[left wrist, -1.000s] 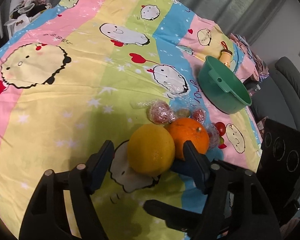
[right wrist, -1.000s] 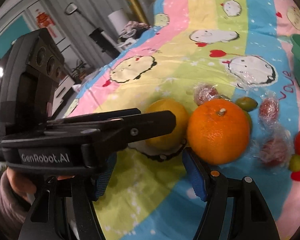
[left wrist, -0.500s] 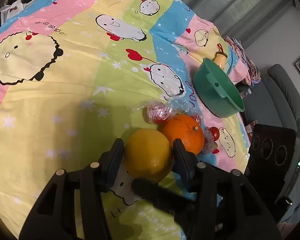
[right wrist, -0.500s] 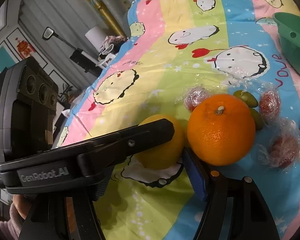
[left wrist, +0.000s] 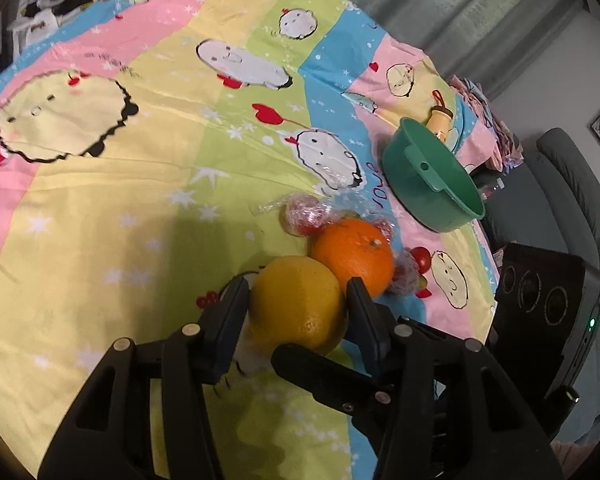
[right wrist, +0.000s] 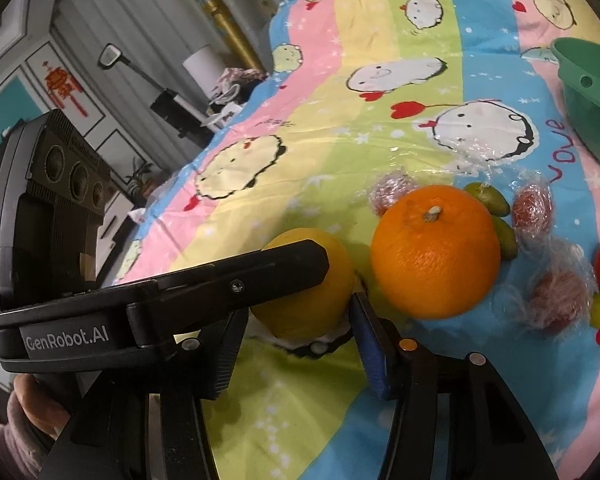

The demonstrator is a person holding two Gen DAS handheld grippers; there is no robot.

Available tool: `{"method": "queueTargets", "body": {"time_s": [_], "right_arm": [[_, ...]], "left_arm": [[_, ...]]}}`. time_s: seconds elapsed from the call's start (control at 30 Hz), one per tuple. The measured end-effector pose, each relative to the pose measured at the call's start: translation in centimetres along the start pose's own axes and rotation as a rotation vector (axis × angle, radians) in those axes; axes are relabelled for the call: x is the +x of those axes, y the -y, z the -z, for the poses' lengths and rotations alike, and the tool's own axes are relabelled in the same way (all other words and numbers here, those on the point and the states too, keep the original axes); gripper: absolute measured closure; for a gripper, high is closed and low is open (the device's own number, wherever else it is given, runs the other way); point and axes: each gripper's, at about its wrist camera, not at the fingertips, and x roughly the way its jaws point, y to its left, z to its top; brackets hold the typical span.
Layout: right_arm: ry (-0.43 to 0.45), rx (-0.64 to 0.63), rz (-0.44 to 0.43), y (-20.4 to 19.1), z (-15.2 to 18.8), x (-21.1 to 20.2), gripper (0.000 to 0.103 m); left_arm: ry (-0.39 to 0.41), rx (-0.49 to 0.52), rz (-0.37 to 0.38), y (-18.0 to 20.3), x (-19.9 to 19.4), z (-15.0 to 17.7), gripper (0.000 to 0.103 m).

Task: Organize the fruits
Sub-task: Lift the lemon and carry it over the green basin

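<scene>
The yellow citrus [left wrist: 298, 304], on the patterned cloth [left wrist: 100, 208] touching the orange [left wrist: 354, 256], is clamped by the left gripper [left wrist: 296, 300] for transfer, presumably to the green bowl [left wrist: 432, 184], while the right gripper [right wrist: 296, 320], just closing, brackets the same fruit ungripped.

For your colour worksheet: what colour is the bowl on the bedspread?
Green; the bowl shows best in the left wrist view.

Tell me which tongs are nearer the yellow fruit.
Left. The left tongs clasp the yellow fruit from both sides. The right tongs sit just short of it, with the fruit ahead of their tips and not gripped. Both have just been closing.
</scene>
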Motion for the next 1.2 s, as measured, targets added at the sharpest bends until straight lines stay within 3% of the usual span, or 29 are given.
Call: {"method": "queueTargets", "body": {"time_s": [0.27,0.53,1.2], "right_arm": [[0.054,-0.039,-0.033,-1.7,0.1,-3.4,0.048],[0.144,-0.02,-0.04,-0.9,-0.5,-7.3,0.049],[0.346,0.095,0.008,6.7,-2.0,-14.3,0.048]], "left_arm": [[0.06,0.046,-0.016,3.1,-2.7,0.4,0.053],[0.095,0.122,-0.005,7.4,-3.3,-0.4,0.053],[0.086,0.302,0.051,16.9,2.0,-3.7,0.053]]}}
